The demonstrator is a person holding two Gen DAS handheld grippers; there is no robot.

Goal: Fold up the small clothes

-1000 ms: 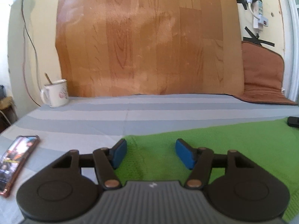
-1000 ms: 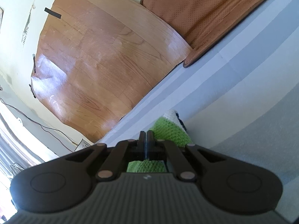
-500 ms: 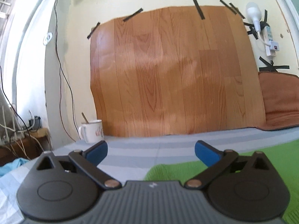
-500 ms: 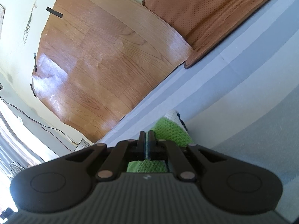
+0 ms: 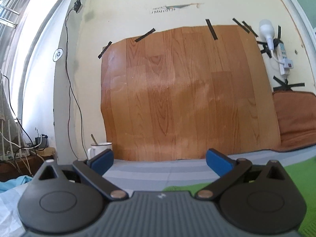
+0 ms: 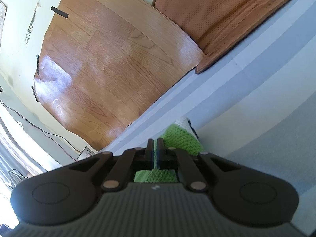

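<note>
A green knitted garment lies on the striped grey cloth, low and right in the left wrist view. My left gripper is wide open and empty, raised above the garment's left edge and tilted up toward the wall. In the right wrist view my right gripper is shut on the green garment, whose white-trimmed end sticks out just past the fingertips; more green shows behind the fingers.
A wood-pattern sheet is taped to the wall behind the table. A white mug with a spoon stands at the back left. A brown mat leans at the back right. Cables and a power strip hang on the wall.
My left gripper opened wider, lifted off the green garment and tilted upward, so the phone and most of the garment left its view. The right gripper stayed shut and almost still.
</note>
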